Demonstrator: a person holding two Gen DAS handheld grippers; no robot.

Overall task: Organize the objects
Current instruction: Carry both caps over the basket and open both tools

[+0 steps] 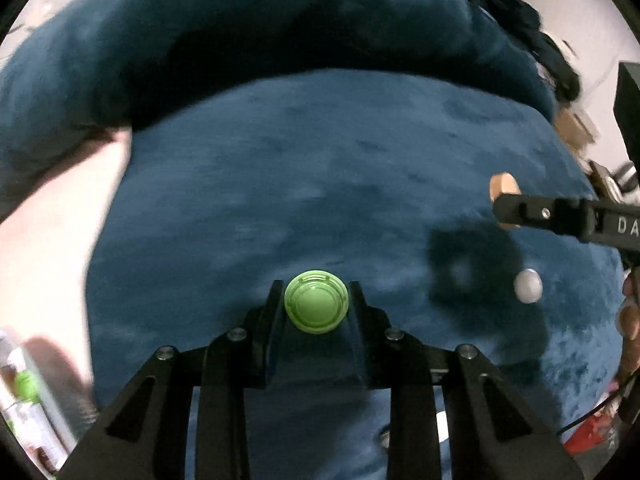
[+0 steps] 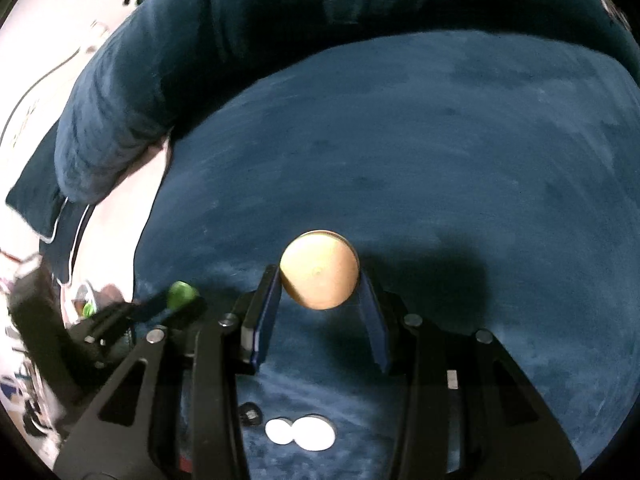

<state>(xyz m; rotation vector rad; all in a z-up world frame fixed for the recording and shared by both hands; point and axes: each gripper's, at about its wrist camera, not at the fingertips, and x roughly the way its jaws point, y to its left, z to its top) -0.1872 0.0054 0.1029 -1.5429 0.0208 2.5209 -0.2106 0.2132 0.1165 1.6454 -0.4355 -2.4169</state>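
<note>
The green cap (image 1: 316, 302) is sitting pinched between the fingers of the left gripper (image 1: 316, 300), held above the blue cushion seat (image 1: 320, 184), toward its near edge. It is looking like a light, rigid plastic lid with a smooth rim, so it is probably slippery, and the grip across its widest part, side to side, seems the sensible place to take it (a hold nearer the edge could let it pop out). The left jaws are standing narrowly apart, both pads touching the cap's rim.

The tan wooden disc (image 2: 319, 270) is being carried the same way by the right gripper (image 2: 319, 276), jaws closed in against its two sides, over the middle of the seat. It is appearing stiff and light, not fragile.

Two small white discs (image 2: 300, 432) are lying on the seat near its front edge, beneath the right gripper, touching or overlapping each other; a small dark item (image 2: 249, 414) is lying just beside them. The padded backrest (image 2: 280, 20) is curving around the seat's far edge.
</note>
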